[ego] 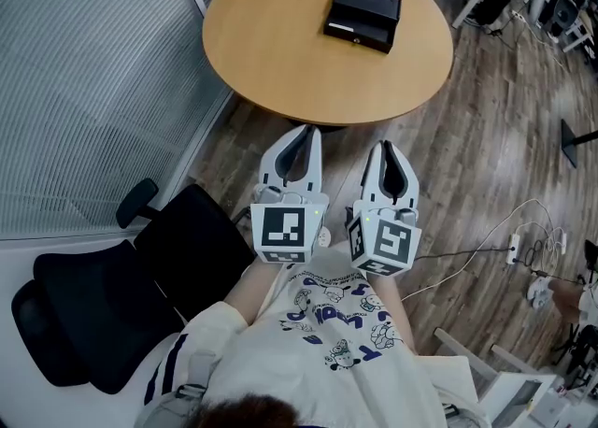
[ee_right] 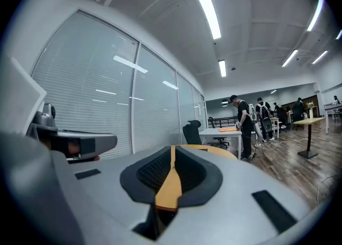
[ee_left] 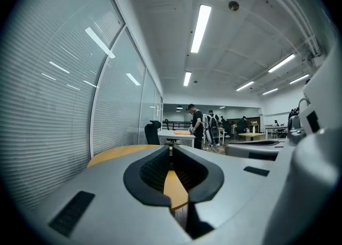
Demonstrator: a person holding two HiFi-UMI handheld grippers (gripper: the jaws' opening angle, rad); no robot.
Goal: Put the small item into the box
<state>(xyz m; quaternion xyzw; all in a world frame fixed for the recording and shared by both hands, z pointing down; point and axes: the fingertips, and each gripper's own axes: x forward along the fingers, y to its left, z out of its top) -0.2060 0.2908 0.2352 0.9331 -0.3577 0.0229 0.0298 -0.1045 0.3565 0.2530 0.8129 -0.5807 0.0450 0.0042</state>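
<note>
Both grippers hang low over the floor, short of the round table (ego: 271, 34), side by side and pointing at it. The left gripper (ego: 308, 133) has its jaws closed tip to tip with nothing between them. Its own view shows only the table edge through the gap behind the tips. The right gripper (ego: 385, 147) is the same: jaws pressed together, empty.

The black box (ego: 363, 16) sits on the table straight ahead of the jaws and well apart from them, roughly between the two lines in which they point. Neither gripper is clearly nearer. Its long side appears to run crosswise to the jaws.

The small item cannot be picked out in any view. A pale speck on the box's near face may be only a clasp. The next move probably has to begin with a reach forward over the table edge.
</note>
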